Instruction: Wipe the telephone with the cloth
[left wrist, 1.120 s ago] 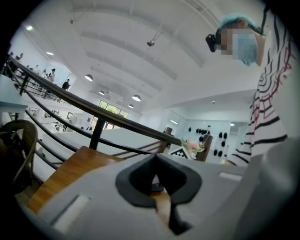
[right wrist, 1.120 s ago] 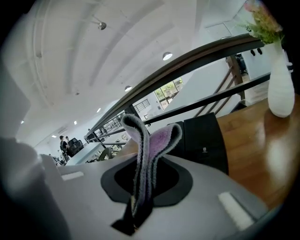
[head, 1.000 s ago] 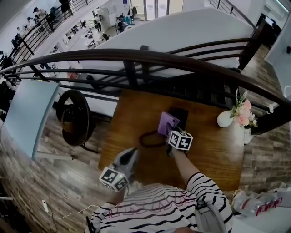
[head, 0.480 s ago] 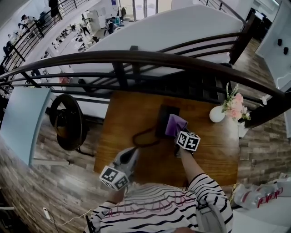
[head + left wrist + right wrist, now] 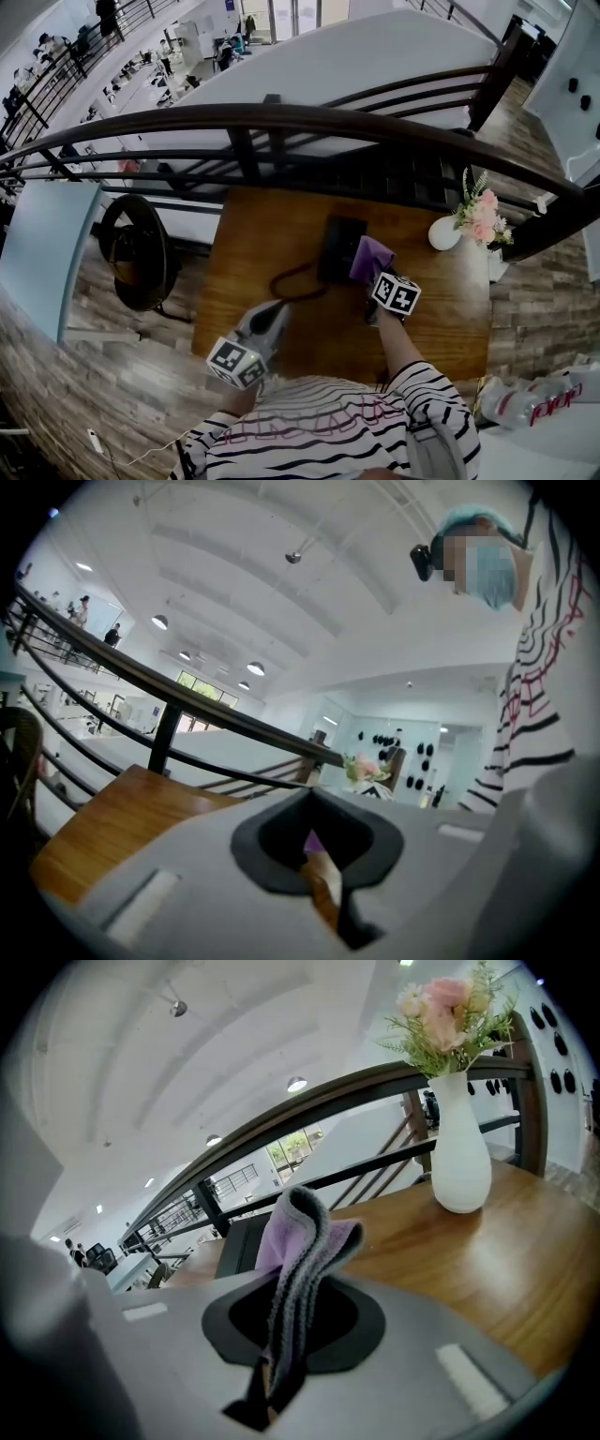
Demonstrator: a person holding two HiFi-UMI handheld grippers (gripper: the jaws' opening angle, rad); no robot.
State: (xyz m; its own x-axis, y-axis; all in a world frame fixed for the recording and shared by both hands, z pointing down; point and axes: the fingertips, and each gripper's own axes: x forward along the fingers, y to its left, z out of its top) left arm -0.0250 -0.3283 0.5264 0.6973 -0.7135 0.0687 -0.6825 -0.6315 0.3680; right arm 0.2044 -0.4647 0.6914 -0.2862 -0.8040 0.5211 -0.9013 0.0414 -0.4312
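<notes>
Since a second ago the cloth [image 5: 371, 257] has slid from the left part of the telephone [image 5: 337, 246] over to its right edge, and the right gripper [image 5: 380, 279] has gone along with it. That black telephone sits toward the back of the wooden table [image 5: 253, 234], close to the dark railing [image 5: 281, 117], with its cord [image 5: 292, 279] looping off its near-left side.

From the right gripper view, the right gripper [image 5: 267, 1391] is clenched on the purple cloth [image 5: 298, 1241], which stands up out of the jaws in a folded bunch, the telephone [image 5: 242, 1241] dark just behind it (whether the cloth is actually pressing on the phone is hard to call from either view).

Off to the near left, the left gripper [image 5: 275, 317] hangs over the table's front part, well apart from the phone. Its own view shows the left gripper [image 5: 323, 892] with jaws closed together and nothing in them.

Further out on the right, a white vase [image 5: 442, 234] of pink flowers [image 5: 480, 214] stands upright near the table's back corner.
</notes>
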